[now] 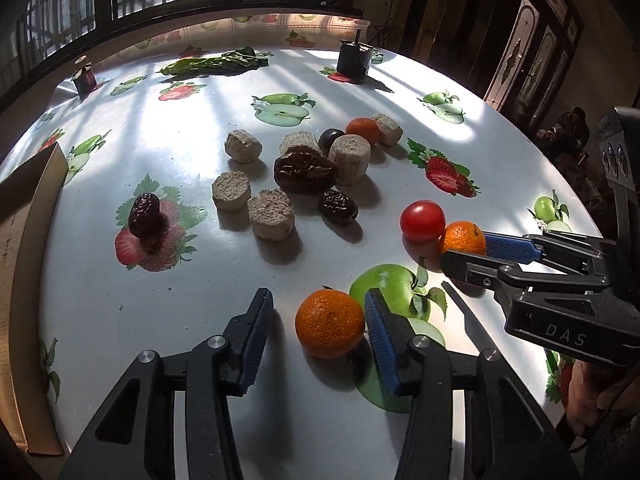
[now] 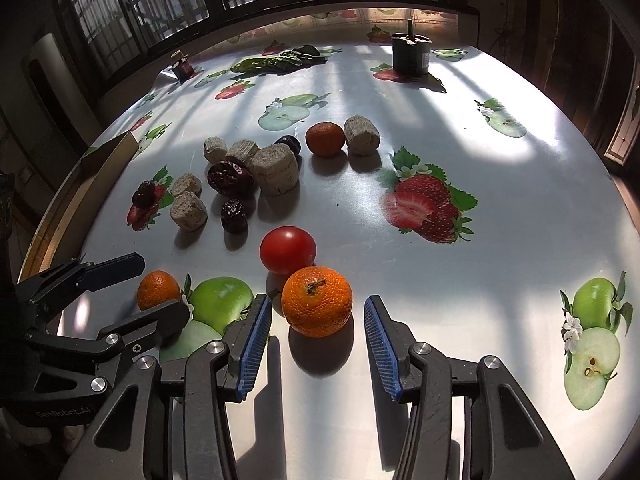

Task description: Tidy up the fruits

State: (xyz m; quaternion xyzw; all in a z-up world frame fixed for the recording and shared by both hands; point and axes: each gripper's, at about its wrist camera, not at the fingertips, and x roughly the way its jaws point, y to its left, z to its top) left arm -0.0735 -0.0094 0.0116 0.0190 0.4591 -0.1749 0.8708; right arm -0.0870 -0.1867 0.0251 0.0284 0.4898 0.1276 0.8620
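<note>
Two oranges sit near the table [image 1: 120, 304] edge, one lined up in front of each tool, likely staged for a paired pick. Left gripper [image 1: 318, 330] is wide open around the near orange [image 1: 330, 323], right pad just about touching it; no grip. Right gripper [image 2: 318, 332] is open, straddling the other orange [image 2: 317, 301] beside the tomato [image 2: 287, 250], pads clear.
</note>
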